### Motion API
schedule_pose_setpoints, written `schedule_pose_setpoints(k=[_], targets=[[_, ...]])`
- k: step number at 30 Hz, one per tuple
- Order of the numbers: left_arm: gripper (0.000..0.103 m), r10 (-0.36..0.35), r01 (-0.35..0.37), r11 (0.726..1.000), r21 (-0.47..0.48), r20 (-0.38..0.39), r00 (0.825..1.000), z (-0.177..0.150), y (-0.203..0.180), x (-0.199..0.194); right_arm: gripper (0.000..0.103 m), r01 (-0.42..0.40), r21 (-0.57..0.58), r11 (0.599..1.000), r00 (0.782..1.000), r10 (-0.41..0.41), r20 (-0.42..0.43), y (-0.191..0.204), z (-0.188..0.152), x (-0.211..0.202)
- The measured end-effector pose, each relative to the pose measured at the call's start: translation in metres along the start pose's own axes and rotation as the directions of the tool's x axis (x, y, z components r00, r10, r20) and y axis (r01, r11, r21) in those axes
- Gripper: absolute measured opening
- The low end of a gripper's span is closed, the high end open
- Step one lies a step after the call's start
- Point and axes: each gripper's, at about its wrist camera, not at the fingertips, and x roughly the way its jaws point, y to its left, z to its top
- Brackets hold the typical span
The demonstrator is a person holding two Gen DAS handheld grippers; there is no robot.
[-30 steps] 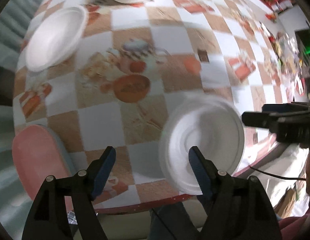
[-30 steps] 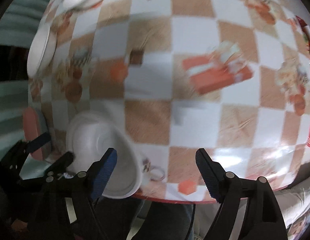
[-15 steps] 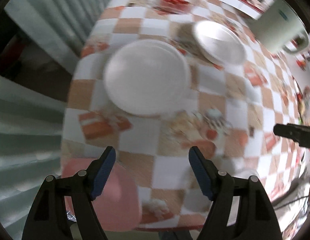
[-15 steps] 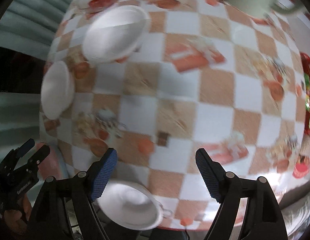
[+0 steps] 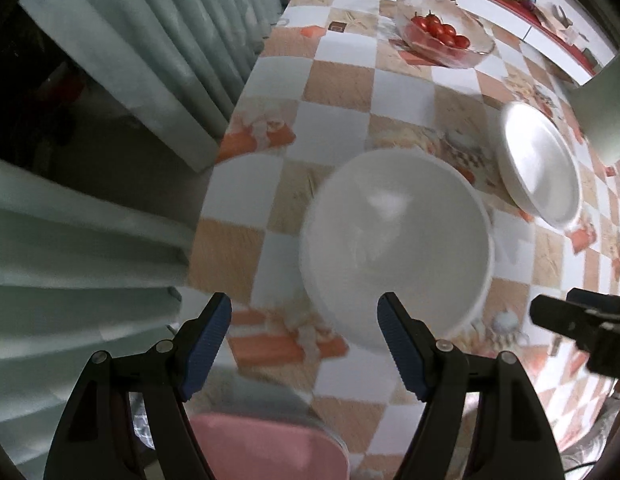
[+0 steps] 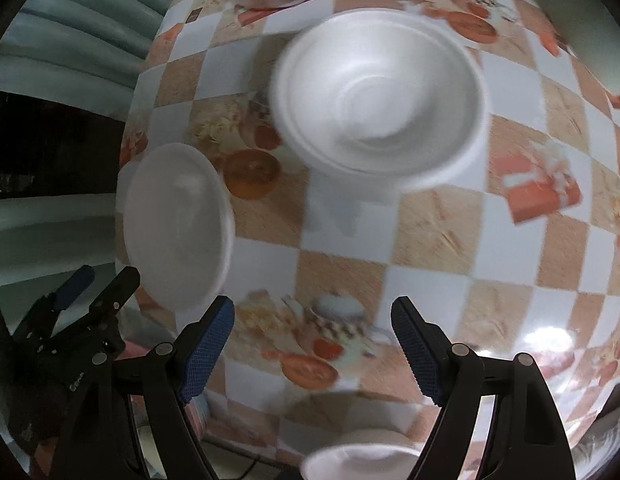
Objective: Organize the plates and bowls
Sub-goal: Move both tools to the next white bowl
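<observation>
Two handheld grippers hover over a checkered dining table (image 5: 333,76), both with jaws spread wide and grasping nothing.

From the left wrist camera, the left gripper (image 5: 304,340) hangs above the table's near edge. A large white plate (image 5: 393,240) lies flat on the cloth just ahead of the jaws and slightly toward the right finger, whose blue pad overlaps the plate's near rim in the view; whether they touch cannot be told. A white bowl (image 5: 539,166) sits farther ahead and to the right, close beside the plate. Well beyond the jaws, a glass dish of cherry tomatoes (image 5: 443,38) rests near the far end. A pink stool seat (image 5: 266,444) shows below the jaws, off the table.

From the right wrist camera, the right gripper (image 6: 311,350) is likewise released. The bowl (image 6: 379,100) stands straight ahead of its jaws, well apart from them, blurred by motion. The plate (image 6: 178,224) lies to the left of the jaws, just ahead of the left finger. A second white bowl (image 6: 361,458) sits beneath and between the fingers at the table's near edge. The left gripper (image 6: 98,286) appears at lower left.
</observation>
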Motion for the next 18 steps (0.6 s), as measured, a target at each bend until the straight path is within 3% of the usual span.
schedule_pose_setpoints(k=[18], targets=[[0.079,0.038,-0.036,0.999,0.030,-0.042,0.998,0.035,0.006,0.052,0.081,0.027,-0.001,1.000,0.999,-0.027,-0.023,0.033,0.030,0.050]])
